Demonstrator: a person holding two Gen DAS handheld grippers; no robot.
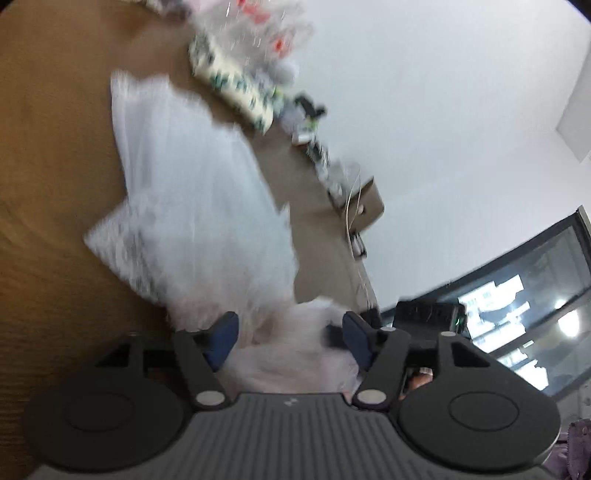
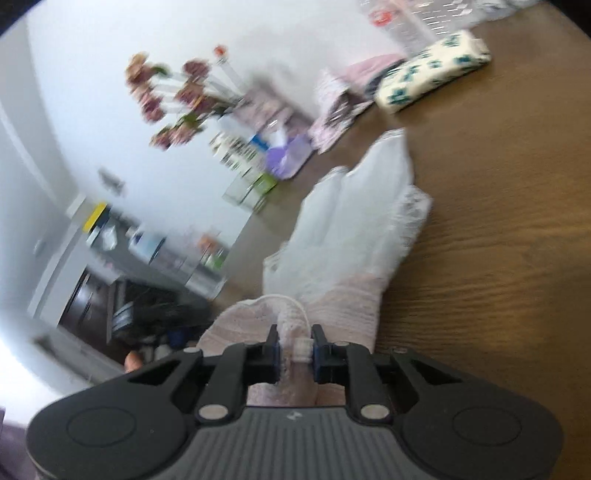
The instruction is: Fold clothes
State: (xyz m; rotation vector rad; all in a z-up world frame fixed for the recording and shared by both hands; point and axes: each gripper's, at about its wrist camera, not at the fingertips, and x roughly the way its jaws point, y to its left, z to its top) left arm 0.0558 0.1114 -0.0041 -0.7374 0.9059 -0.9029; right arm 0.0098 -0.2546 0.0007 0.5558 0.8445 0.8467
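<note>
A: Left wrist view. What is shown?

B: My left gripper (image 1: pixel 291 338), its 2 blue-padded fingers (image 1: pixel 225 332) spread wide apart. The garment (image 1: pixel 199 206), a white and pale pink piece with a lacy hem, lies between the fingers, but neither pad presses on it, so this gripper is released. The cloth stretches away from the fingers over the brown wooden table (image 1: pixel 48 184). The frame is blurred.

A: And beyond the garment?

B: A cream packet with a green print (image 1: pixel 229 85) lies on the table near the wall, with clear plastic packaging (image 1: pixel 258 33) just beside it. A beige cabinet (image 1: pixel 364 203) with cables stands against the white wall (image 1: pixel 443 110). A dark window (image 1: pixel 517 306) fills the lower right.

A: Right wrist view?

B: My right gripper (image 2: pixel 294 350) is clenched on the garment (image 2: pixel 354 221): the 2 fingers pinch a bunched pink fold and a white ribbed cord between the pads. From the grip the cloth runs forward, its white lace-edged part resting on the table (image 2: pixel 498 258).

A: Surroundings?

B: The same cream packet with a green print (image 2: pixel 432 81) lies at the far side of the table, well apart from the garment. Patterned pink fabric (image 2: pixel 340 107) lies just beside it. Blurred dark red flowers (image 2: pixel 170 96) stand near the wall, and a purple object (image 2: pixel 284 158) sits below them, too blurred to identify.
</note>
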